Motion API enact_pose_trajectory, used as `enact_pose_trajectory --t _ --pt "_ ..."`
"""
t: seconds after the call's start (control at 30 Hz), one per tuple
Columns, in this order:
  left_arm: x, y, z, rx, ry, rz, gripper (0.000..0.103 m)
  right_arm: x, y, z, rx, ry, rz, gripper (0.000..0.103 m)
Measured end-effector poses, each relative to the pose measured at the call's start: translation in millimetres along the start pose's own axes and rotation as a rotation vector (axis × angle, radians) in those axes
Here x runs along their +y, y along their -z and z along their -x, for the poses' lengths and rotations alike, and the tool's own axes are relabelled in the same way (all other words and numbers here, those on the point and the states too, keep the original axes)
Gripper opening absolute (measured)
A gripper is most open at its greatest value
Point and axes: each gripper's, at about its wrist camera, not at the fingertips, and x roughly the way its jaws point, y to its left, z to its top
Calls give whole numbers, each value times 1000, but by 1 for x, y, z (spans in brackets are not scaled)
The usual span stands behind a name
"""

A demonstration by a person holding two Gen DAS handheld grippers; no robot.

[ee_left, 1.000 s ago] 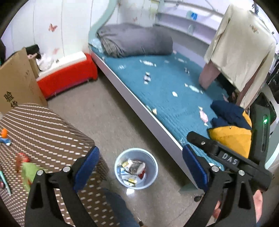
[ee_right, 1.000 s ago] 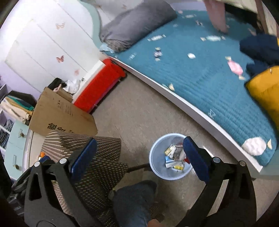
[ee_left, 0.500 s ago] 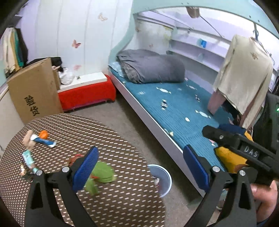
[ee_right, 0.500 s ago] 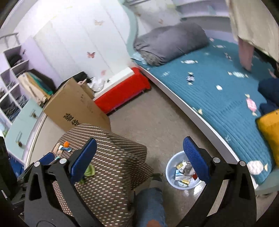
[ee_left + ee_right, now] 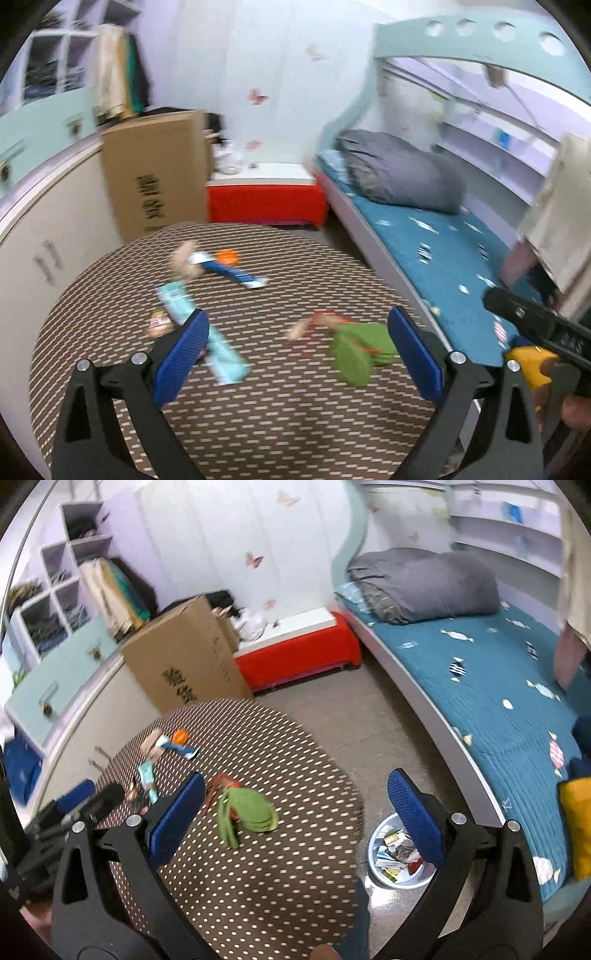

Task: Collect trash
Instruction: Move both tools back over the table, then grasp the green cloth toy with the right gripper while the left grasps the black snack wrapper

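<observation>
Left wrist view: the left gripper [image 5: 297, 354] is spread wide and empty above the round patterned table [image 5: 258, 424]. The green wrapper [image 5: 356, 350] lies crumpled just inside the right-hand pad, with a light-blue packet [image 5: 218, 350] by the other; blur hides detail. Both look light, soft and crinkly, best pinched at a raised fold.

Right wrist view: the right gripper [image 5: 295, 819] is likewise spread with nothing between its pads. The bin [image 5: 399, 856] stands on the floor beside the table, already holding scraps.
</observation>
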Motion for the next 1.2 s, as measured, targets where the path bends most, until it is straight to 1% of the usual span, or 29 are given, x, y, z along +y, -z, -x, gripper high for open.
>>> enact_pose_trajectory --t 0.1,0.2,0.27,0.4,0.6,0.67,0.77,0.83,0.87,0.9,0.93,0.97,1.03,1.1,1.13,1.17,1.2 --pt "35 6 -8 10 -76 73 95 18 7 -15 33 -16 42 97" --pt "65 15 -22 49 -147 141 95 34 14 -31 67 -26 77 97" --pt "80 20 -31 69 -185 167 95 40 17 -39 83 -31 92 97" --pt "95 28 -50 105 -248 183 95 43 23 -58 117 -38 103 97" --pt "110 33 -78 151 -297 210 95 49 25 -83 148 -38 119 97" --pt "117 35 -90 170 -326 206 95 48 25 -90 155 -36 126 97" --pt "128 35 -98 164 -291 243 95 52 24 -103 168 -39 133 97" --pt "131 33 -102 167 -273 234 94 56 25 -111 177 -42 147 97" --pt "132 32 -102 168 -252 229 83 59 26 -114 180 -42 157 97" --pt "134 32 -103 176 -224 227 70 64 27 -119 182 -41 174 97" --pt "135 32 -104 182 -217 220 65 66 28 -123 184 -37 188 97" --pt "135 33 -103 184 -213 200 57 69 30 -126 188 -30 202 97" --pt "138 35 -100 183 -198 177 55 73 36 -135 200 -16 229 97" --pt "143 36 -97 189 -183 180 55 75 41 -139 203 -2 242 96" --pt "144 36 -97 194 -178 186 55 74 44 -140 205 -1 244 94" --pt "144 35 -96 200 -175 188 58 74 46 -141 206 -5 244 92" --pt "144 35 -97 206 -180 189 74 75 48 -141 209 -6 246 90"
